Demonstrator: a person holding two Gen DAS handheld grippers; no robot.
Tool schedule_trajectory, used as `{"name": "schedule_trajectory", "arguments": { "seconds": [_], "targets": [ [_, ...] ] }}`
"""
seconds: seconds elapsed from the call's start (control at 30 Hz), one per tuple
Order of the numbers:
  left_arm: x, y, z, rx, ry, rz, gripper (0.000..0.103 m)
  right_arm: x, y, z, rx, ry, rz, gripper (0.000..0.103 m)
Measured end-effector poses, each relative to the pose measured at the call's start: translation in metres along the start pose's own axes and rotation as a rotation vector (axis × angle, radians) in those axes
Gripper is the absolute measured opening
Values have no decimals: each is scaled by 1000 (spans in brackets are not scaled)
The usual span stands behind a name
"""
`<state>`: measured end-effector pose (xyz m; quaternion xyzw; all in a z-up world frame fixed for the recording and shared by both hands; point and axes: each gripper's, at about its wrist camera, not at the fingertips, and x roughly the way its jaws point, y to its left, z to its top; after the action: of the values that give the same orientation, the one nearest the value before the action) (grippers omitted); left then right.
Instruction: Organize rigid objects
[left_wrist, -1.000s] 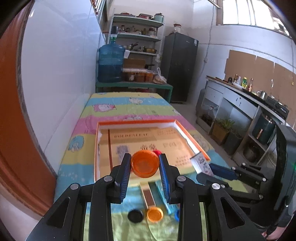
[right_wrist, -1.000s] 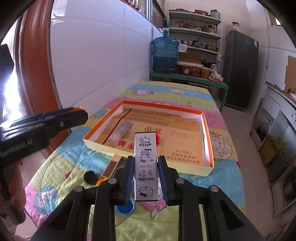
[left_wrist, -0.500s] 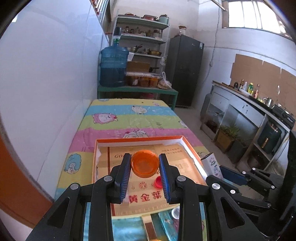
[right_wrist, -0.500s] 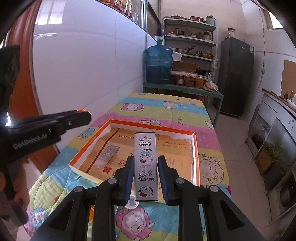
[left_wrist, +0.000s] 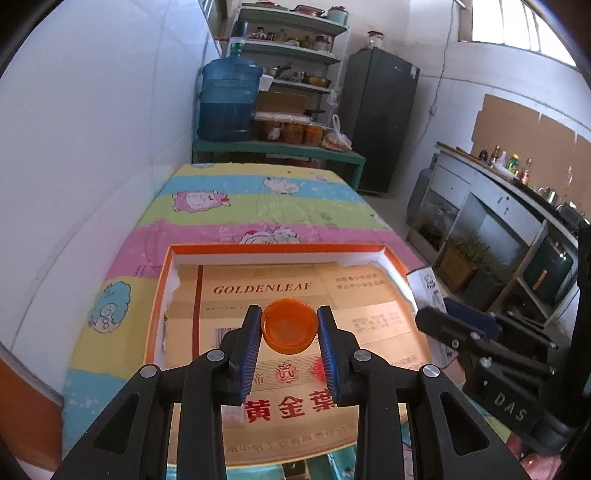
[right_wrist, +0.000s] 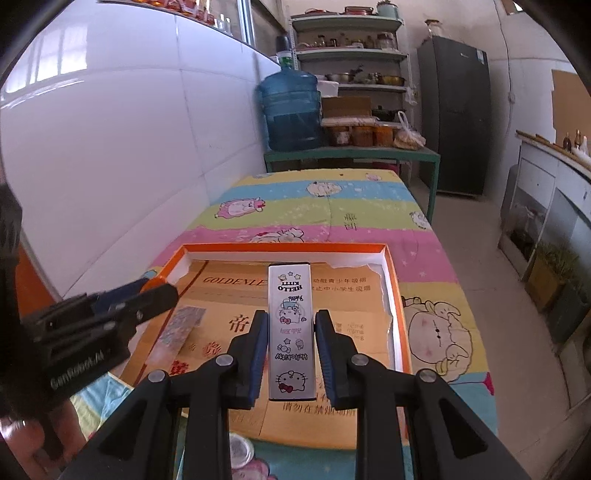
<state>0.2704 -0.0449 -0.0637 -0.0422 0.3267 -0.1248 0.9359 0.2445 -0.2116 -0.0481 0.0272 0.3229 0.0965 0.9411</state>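
Observation:
My left gripper (left_wrist: 289, 328) is shut on an orange plastic lid (left_wrist: 289, 325), held above the shallow orange-rimmed box (left_wrist: 280, 249) lined with gold cardboard. My right gripper (right_wrist: 290, 334) is shut on a long silver Hello Kitty tin (right_wrist: 290, 326), which hangs over the same box (right_wrist: 284, 248). The right gripper also shows at the right edge of the left wrist view (left_wrist: 436, 317), and the left gripper (right_wrist: 155, 291) at the left of the right wrist view. A glittery flat strip (right_wrist: 181, 325) lies inside the box. A small red piece (left_wrist: 320, 366) sits under the left fingers.
The box rests on a striped cartoon tablecloth (left_wrist: 258, 199) beside a white tiled wall. A clear round lid (right_wrist: 240, 450) lies on the cloth near the front. A blue water jug (left_wrist: 229, 101), shelves and a dark fridge (left_wrist: 380, 118) stand behind the table. Cabinets line the right side.
Both grippers have moved forward from the table's front to above the box, each keeping its grip. The loose caps on the cloth have dropped out of the left wrist view.

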Motion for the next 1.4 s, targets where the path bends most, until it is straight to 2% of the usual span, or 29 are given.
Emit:
{"name": "schedule_trajectory", "arguments": {
  "seconds": [0.4, 1.4],
  "targets": [
    [31, 0, -16, 12, 69, 17, 31, 43, -8, -12, 30, 55, -22, 26],
    [56, -12, -28, 70, 147, 47, 31, 62, -11, -25, 33, 139, -22, 26]
  ]
}}
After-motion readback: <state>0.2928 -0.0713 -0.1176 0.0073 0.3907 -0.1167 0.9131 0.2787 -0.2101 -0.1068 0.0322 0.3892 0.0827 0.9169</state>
